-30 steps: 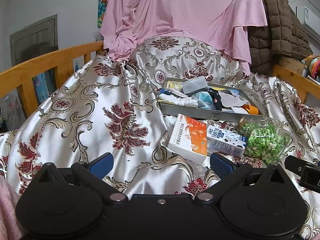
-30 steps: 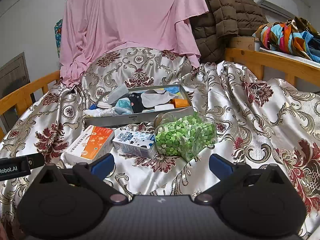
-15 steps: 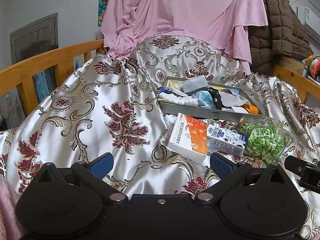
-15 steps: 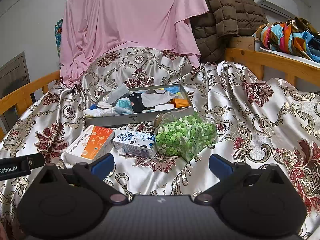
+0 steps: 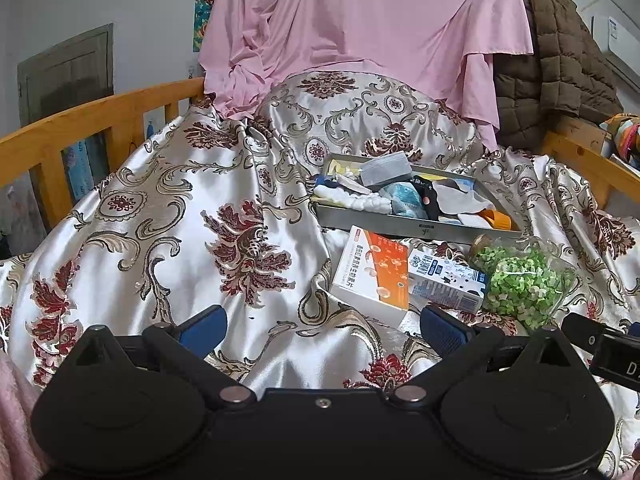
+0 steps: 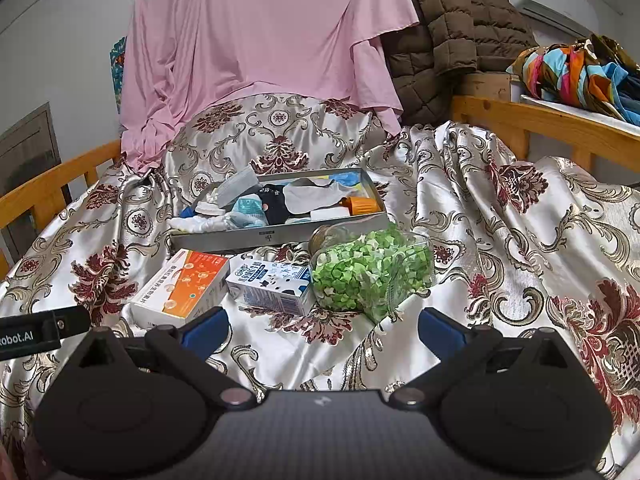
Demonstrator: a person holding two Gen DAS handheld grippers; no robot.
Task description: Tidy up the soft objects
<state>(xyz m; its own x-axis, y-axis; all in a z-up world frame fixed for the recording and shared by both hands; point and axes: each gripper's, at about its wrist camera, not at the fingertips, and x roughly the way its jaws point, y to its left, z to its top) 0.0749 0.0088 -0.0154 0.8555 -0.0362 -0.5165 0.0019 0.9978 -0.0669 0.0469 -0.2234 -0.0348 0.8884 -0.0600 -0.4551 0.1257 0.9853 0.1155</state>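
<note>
soft items point(image 6: 280, 204) fill the grey tray point(image 6: 276, 236) on the bed; left gripper point(image 5: 323, 322) and right gripper point(image 6: 323, 322) both gape empty.

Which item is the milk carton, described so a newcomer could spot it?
Find the grey metal tray on the patterned bedspread. Before its front wall lie three items; the milk carton is the middle one, on its side. It alone is blue and white, between orange box and green-filled jar.
</note>
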